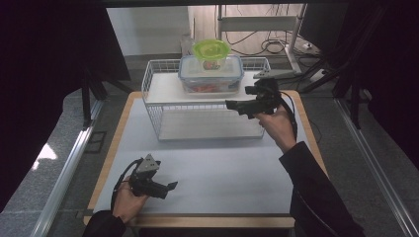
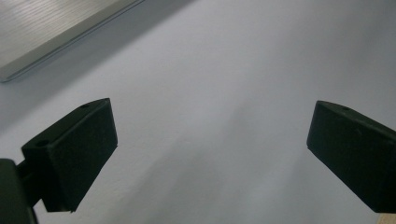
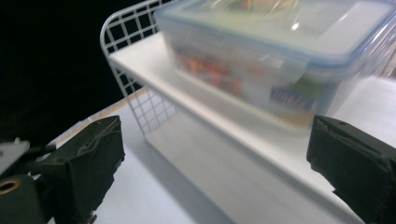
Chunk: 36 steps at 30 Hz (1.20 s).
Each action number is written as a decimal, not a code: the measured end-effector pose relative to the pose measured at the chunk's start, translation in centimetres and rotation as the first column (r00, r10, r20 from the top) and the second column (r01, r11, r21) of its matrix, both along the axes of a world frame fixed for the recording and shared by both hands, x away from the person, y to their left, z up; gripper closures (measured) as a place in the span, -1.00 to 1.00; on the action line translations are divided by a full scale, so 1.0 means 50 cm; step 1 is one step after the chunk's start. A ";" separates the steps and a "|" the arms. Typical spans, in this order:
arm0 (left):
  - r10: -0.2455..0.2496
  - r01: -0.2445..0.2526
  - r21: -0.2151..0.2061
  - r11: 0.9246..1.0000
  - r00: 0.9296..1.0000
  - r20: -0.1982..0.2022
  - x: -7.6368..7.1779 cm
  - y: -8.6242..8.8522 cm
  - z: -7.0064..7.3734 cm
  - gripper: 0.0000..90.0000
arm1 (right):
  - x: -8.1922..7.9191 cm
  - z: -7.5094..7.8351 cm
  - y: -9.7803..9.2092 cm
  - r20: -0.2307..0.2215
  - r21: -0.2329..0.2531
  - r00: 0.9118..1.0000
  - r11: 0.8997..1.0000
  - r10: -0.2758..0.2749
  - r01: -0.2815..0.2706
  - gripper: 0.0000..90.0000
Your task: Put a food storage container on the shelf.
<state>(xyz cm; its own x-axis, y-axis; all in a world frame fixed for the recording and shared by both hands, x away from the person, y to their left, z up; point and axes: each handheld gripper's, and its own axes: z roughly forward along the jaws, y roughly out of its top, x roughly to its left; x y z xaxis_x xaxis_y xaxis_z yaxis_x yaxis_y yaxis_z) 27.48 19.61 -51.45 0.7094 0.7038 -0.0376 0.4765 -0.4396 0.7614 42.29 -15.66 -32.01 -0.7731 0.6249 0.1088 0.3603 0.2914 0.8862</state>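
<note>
1. Right gripper, held up at the right end of the wire rack, points left toward the clear box; its jaws stand wide apart with nothing between them.
2. In the right gripper view the box sits just ahead and above the jaws, close but not touched. It looks blurred there, so the contents are hard to read beyond orange and green patches.
3. That box, lid on, stands on the rack's upper shelf, with a green lidded bowl resting on top of it. The lower shelf is bare.
4. Left gripper rests low over the grey mat near the table's front edge, well apart from the rack; its jaws are also spread, holding nothing.
5. My reading: the work is at its start. The reach to the box is nearly made, but no grasp has been taken and nothing has left the shelf.
6. What seems left: close on the box, carry it off the rack without tipping the bowl, and set it down.
</note>
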 end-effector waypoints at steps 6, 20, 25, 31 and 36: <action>-0.001 0.001 0.007 1.000 1.000 0.010 0.000 0.000 -0.001 -0.96 | -0.037 -0.038 -0.013 0.017 -0.019 1.000 1.000 0.015 -0.015 -0.98; -0.005 0.005 0.023 1.000 1.000 0.015 0.000 -0.002 -0.002 -0.97 | -0.102 -0.115 -0.053 0.036 -0.068 0.999 0.998 -0.003 0.005 -1.00; -0.007 0.006 0.026 1.000 1.000 0.014 0.000 -0.003 -0.002 -0.97 | -0.123 -0.140 -0.062 0.046 -0.083 0.999 0.997 -0.005 0.009 -1.00; -0.011 0.011 0.033 0.999 1.000 0.014 -0.001 -0.003 -0.002 -0.97 | -0.145 -0.158 -0.070 0.078 -0.101 0.997 0.995 -0.004 0.012 -1.00; -0.009 0.008 0.029 1.000 1.000 0.016 -0.001 -0.004 -0.002 -0.97 | -0.159 -0.170 -0.077 0.072 -0.108 0.997 0.994 -0.005 0.012 -1.00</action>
<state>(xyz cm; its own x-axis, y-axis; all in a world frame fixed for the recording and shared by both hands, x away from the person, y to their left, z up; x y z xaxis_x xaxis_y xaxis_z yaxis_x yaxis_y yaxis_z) 27.41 19.40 -51.55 0.7157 0.6984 -0.0053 0.4601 -0.4658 0.7558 34.34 -19.50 -40.53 -0.7710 0.6367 -0.0152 0.3002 0.3843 0.8730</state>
